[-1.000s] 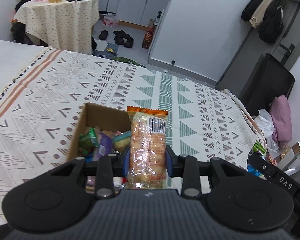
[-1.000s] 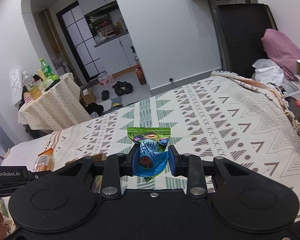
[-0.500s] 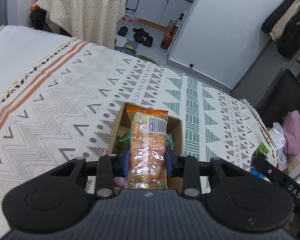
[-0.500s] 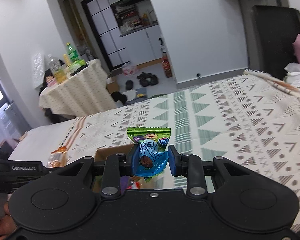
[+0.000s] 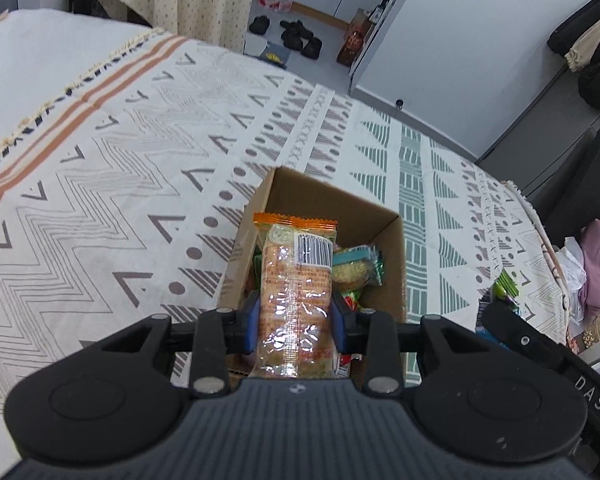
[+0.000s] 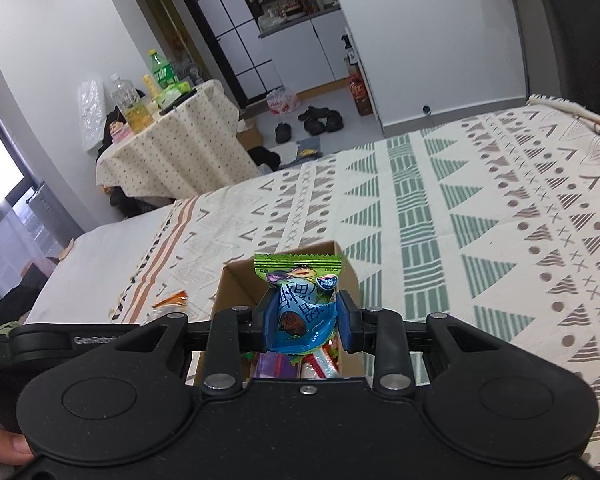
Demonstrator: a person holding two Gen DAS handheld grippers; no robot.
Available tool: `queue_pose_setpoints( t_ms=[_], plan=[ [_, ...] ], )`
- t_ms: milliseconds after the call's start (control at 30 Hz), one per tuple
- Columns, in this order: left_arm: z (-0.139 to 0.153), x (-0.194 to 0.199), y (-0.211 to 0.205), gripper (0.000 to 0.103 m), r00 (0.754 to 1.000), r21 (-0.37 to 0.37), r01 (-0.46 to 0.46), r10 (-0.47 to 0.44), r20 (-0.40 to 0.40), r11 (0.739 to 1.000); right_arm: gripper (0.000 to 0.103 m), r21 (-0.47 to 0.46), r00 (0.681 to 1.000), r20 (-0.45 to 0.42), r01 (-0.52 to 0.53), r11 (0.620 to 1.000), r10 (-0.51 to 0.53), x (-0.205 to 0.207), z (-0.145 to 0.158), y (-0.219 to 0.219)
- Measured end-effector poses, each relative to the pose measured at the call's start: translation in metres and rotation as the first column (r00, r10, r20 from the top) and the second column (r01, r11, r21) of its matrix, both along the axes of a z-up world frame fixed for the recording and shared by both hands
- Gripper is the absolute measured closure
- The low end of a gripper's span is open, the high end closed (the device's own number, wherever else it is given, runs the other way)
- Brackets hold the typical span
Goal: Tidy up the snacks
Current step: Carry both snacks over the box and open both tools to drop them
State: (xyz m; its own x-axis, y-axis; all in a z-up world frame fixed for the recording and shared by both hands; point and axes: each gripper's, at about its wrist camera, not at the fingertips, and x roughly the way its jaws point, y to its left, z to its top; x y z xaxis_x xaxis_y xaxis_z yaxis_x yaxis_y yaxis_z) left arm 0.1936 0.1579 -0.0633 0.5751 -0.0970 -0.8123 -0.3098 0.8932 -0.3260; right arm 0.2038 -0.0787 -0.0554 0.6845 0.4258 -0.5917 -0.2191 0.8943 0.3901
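Note:
My left gripper (image 5: 295,322) is shut on an orange cracker packet (image 5: 296,280), held upright over an open cardboard box (image 5: 394,248) on the patterned bedspread. Several snack packets (image 5: 358,265) lie inside the box. My right gripper (image 6: 305,322) is shut on a green and blue snack packet (image 6: 300,300), also held above the same box (image 6: 230,284). The orange packet's tip (image 6: 171,300) and the left gripper's body (image 6: 76,338) show at the left of the right wrist view. The right gripper's body (image 5: 540,356) shows at the right of the left wrist view.
The bedspread (image 5: 120,184) covers a bed whose far edge drops to a floor with shoes (image 5: 296,36). A clothed side table with bottles (image 6: 160,128) stands beyond. More snack packets (image 5: 504,286) lie at the bed's right edge by a black chair (image 5: 572,200).
Both grippers have moved forward and tilted down over the box, which now sits right under each held packet. Both grips are unchanged.

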Motion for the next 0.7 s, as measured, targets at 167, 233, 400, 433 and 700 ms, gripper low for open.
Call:
queue_pose_setpoints(
  t_ms=[167, 233, 400, 433, 700],
  plan=[
    [-0.018, 0.012, -0.001, 0.069, 0.999, -0.012, 0.015, -0.016, -0.052, 1.0, 0.073, -0.001, 0.999, -0.035, -0.012, 1.0, 0.012, 0.011, -0.012, 0.008],
    [-0.025, 0.015, -0.002, 0.069, 0.997, -0.008, 0.015, -0.016, -0.074, 1.0, 0.073, -0.001, 0.999, -0.047, -0.014, 1.0, 0.014, 0.014, -0.016, 0.01],
    [-0.033, 0.02, 0.007, 0.061, 0.992, -0.005, -0.016, 0.015, -0.122, 1.0, 0.073, -0.005, 0.997, -0.074, -0.039, 0.999, 0.038, 0.02, -0.022, 0.02],
    [-0.033, 0.02, 0.01, 0.061, 0.992, -0.006, -0.025, 0.024, -0.126, 1.0, 0.073, -0.005, 0.996, -0.077, -0.042, 0.999, 0.041, 0.02, -0.023, 0.022],
    [-0.025, 0.013, 0.017, 0.059, 0.993, -0.014, -0.047, 0.045, -0.111, 0.999, 0.071, 0.008, 0.991, -0.104, -0.078, 0.997, 0.079, 0.016, -0.027, 0.033]
  ],
)
